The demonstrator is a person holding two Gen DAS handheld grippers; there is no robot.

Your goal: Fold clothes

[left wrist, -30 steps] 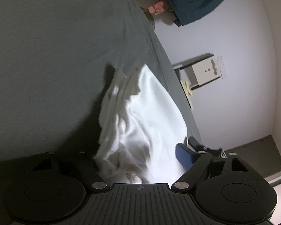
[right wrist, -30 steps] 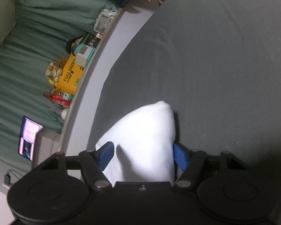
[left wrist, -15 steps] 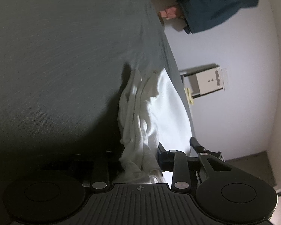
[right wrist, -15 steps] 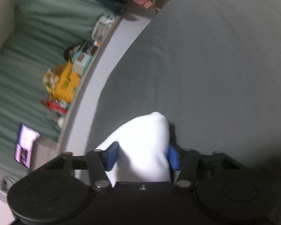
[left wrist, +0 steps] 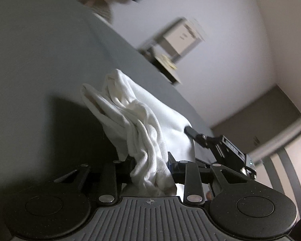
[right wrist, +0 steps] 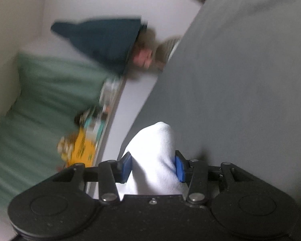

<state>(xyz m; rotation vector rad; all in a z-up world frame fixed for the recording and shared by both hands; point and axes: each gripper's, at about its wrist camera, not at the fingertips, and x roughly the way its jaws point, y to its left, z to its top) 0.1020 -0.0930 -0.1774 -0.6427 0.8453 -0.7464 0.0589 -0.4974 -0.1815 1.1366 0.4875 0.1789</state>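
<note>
A white garment lies partly bunched on the grey bed sheet. My left gripper is shut on a crumpled, ribbed fold of it, and the cloth rises from the jaws in loose pleats. In the left wrist view a black finger of my right gripper presses against the garment's far side. In the right wrist view my right gripper has its jaws closing, with a smooth rounded fold of the white garment filling the gap between both blue pads. The grey sheet stretches beyond.
A white wall runs along the bed's far edge. A pale box on a shelf hangs there, blurred. A dark teal cloth hangs above a green curtain. A yellow box and small items sit on a ledge beside the bed.
Both grippers went from open around the garment to closed on it. Both then swung across the bed with the cloth, and the left one rolled; the background is now blurred.
</note>
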